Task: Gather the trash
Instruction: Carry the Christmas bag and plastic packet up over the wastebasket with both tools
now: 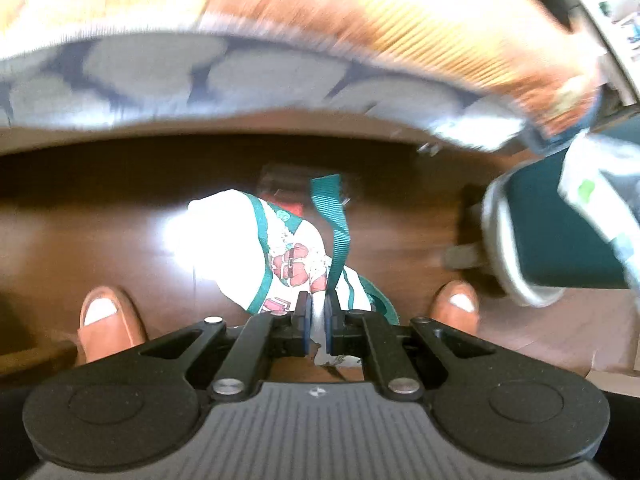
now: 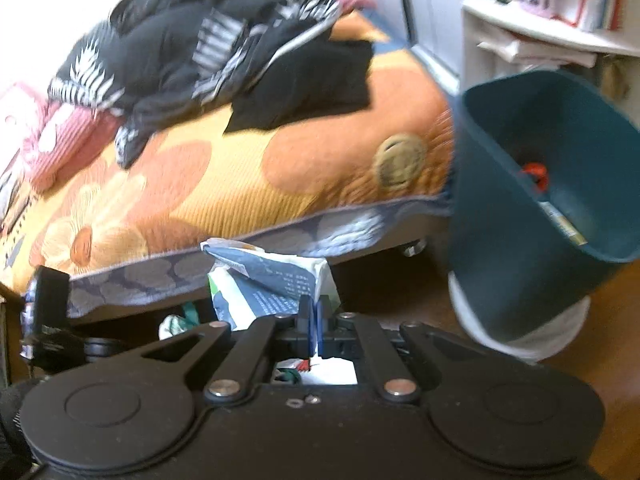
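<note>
My left gripper is shut on a white paper bag with green trim, red print and a green ribbon handle, held above the dark wood floor. My right gripper is shut on a crumpled blue-and-white paper wrapper, held in front of the bed edge. A dark teal trash bin with a white base stands to the right of it, with some trash inside. The bin also shows in the left wrist view, with the wrapper at its mouth.
A bed with an orange flowered cover and a grey patterned mattress edge stands close ahead. Dark clothes lie on it. A white shelf stands behind the bin. The floor is brown wood.
</note>
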`<state>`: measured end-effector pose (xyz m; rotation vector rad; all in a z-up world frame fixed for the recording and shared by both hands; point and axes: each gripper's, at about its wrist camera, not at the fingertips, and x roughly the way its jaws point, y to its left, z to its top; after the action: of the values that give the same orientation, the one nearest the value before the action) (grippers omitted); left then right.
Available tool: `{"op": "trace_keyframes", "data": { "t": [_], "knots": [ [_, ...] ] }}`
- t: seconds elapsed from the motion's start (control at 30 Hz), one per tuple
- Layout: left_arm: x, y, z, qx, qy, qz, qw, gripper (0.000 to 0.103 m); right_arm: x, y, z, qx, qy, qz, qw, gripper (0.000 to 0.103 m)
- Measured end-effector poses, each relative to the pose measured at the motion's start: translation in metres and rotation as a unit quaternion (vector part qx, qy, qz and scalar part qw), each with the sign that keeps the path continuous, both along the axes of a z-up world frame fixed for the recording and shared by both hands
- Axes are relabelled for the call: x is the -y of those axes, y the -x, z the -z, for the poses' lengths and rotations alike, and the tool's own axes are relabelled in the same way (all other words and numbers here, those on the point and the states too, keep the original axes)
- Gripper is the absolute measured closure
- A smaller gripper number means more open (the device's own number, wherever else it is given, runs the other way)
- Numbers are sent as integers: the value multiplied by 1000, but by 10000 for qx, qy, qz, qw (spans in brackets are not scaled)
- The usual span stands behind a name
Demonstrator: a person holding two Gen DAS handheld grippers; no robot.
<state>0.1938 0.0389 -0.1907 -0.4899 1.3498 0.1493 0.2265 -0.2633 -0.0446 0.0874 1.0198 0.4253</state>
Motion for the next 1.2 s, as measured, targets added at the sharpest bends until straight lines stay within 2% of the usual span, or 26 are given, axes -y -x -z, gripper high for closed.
{"op": "trace_keyframes", "data": {
  "t": [0.23,0.5,0.6,0.83,1.0,1.2],
  "knots": [
    [43,-17,-79,750,-57,221,9969,97,57,2,-46,659,-113,539,9963,101],
    [102,-59,-161,1591,167,534,9857,97,118,-19,-70,1141,-107,1165,9866,101],
    [125,-81,-192,1882,256,675,9795,97,139,-31,-74,1245,-53,1375,9826,101],
    [185,-134,-267,2550,287,1204,9590,97,179,-58,-73,1347,191,1846,9734,101],
    [234,-166,-287,2756,329,1565,9479,97,201,-74,-64,1263,362,2067,9696,101],
    [288,-200,-255,2532,205,1974,9468,97,220,-94,-38,982,620,2249,9674,101]
  ]
}}
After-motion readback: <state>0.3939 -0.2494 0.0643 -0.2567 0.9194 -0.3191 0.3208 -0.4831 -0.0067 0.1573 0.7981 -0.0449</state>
